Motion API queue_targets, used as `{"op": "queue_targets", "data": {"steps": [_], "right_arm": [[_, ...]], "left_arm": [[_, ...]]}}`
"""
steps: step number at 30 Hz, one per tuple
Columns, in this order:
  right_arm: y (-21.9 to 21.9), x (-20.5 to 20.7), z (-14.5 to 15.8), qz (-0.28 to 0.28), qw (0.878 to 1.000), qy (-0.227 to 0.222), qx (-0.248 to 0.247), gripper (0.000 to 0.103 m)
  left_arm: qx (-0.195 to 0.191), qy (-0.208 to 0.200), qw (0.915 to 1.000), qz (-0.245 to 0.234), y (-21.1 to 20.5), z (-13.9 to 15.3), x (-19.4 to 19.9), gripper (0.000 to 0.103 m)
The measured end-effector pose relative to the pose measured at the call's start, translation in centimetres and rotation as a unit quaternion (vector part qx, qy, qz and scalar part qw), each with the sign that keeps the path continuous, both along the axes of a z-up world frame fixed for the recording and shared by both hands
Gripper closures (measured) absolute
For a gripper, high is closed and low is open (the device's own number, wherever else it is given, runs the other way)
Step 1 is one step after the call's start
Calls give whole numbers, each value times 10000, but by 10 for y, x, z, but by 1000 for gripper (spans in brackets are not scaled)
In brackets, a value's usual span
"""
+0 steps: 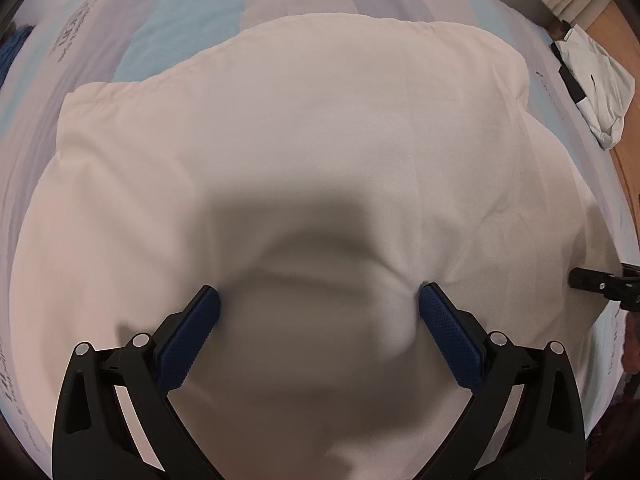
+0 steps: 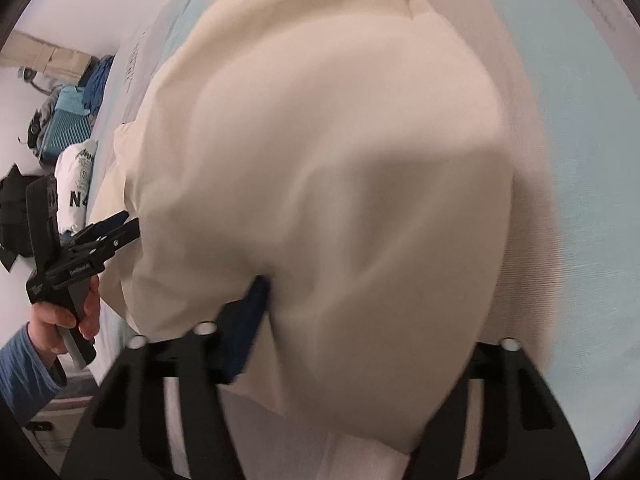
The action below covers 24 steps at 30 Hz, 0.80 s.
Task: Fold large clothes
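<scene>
A large cream garment [image 1: 304,128] lies in a folded heap on the bed. It fills the right wrist view [image 2: 340,152] too. My left gripper [image 1: 319,300] is open, its blue pads [image 1: 192,336] pressed onto a raised bump of the cloth from both sides. My right gripper shows in the left wrist view at the right edge [image 1: 588,280], at the garment's edge. In its own view the cloth drapes over its fingers: one blue pad [image 2: 252,312] shows, the other is hidden. My left gripper also shows in the right wrist view [image 2: 120,224], held by a hand.
The bed [image 1: 188,12] has a blue, grey and white striped cover. A white folded garment [image 1: 596,84] lies at its far right edge above a wooden floor. A white printed garment [image 2: 76,184], a blue suitcase [image 2: 64,120] and black bags [image 2: 16,208] lie beside the bed.
</scene>
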State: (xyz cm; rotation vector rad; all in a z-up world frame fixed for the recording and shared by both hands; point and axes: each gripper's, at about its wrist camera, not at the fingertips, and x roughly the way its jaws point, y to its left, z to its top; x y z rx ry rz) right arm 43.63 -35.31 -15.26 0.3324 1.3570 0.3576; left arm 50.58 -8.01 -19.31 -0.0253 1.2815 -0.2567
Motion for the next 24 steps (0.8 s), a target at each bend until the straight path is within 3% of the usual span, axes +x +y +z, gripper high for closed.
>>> {"op": "queue_targets", "data": {"steps": [2, 4, 6, 9, 12, 17, 19, 22, 24], "right_arm": [[0, 0, 9, -86, 9999, -75, 16, 66], [-4, 0, 12, -185, 9998, -35, 91, 66], [-2, 2, 3, -220, 9996, 150, 83, 63], [-10, 8, -19, -537, 9967, 525, 320, 50], [-15, 14, -31, -717, 9929, 775, 541, 48], [-18, 15, -31, -899, 9878, 907, 890, 78], [-19, 14, -25, -961, 9869, 914, 920, 83], [-3, 12, -7, -913, 9918, 751, 486, 86], [10, 13, 9, -669, 9963, 533, -59, 87]], "left_arm": [[8, 20, 10000, 32, 2, -1, -3, 5], [-1, 41, 10000, 71, 3, -2, -3, 5], [7, 24, 10000, 54, 1, -2, -5, 5], [-5, 20, 10000, 56, -2, -2, -9, 5], [-11, -35, 10000, 73, -2, -1, -13, 5], [-56, -74, 9999, 100, -2, -4, -20, 5], [-47, -56, 9999, 118, -2, -5, -23, 5], [-30, -31, 9999, 120, -3, -5, -23, 5], [-47, -39, 9999, 112, -3, -7, -24, 5]]}}
